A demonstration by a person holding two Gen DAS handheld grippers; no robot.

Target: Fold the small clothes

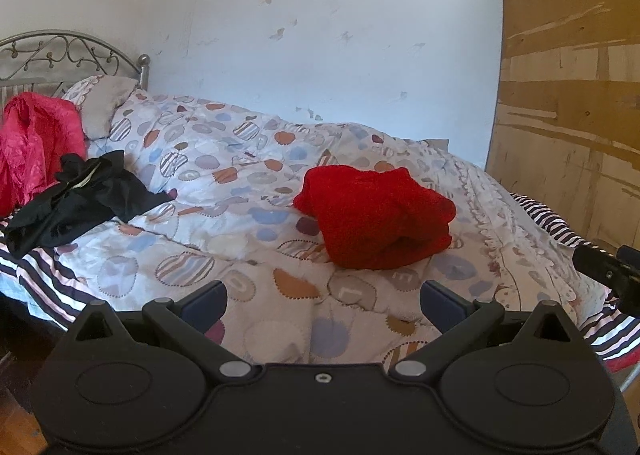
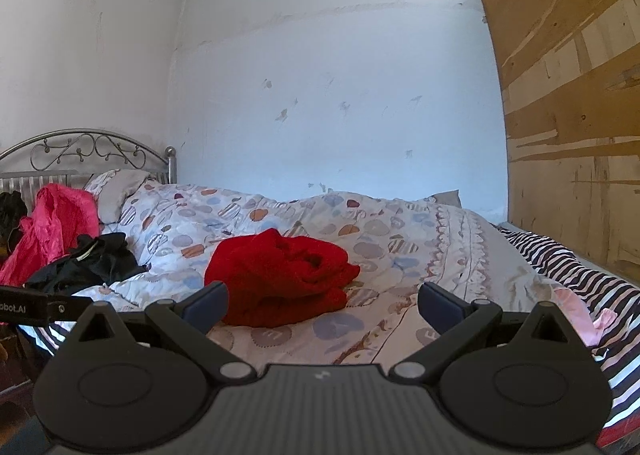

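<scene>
**Claws wide and empty over the bed**

Your left claw [image 1: 323,305] hangs above the near edge of the bed with its two fingers spread far apart and nothing between them. Your right claw [image 2: 322,305] is the same: fingers wide, gripping nothing, pointed across the quilt [image 2: 400,255].

The red garment [image 1: 372,215] lies in a loose, bunched heap on the patterned quilt, ahead of both claws and clear of their fingertips. From your left wrist it sits slightly right of centre; from your right wrist it sits [image 2: 280,275] left of centre, close behind the left finger.

Farther toward the head of the bed, a crumpled black garment [image 1: 80,199] rests partly on the quilt and partly on the striped sheet [image 1: 40,275]. Just behind it, a shiny pink garment [image 1: 36,143] is heaped against the metal headboard [image 1: 60,51], next to a grey pillow [image 1: 104,107].

A worn wooden panel [image 2: 568,115] stands along the right side of the bed, and the marked white wall [image 2: 320,75] runs behind it.

At the right edge of your left wrist view, part of the other tool is visible.
</scene>
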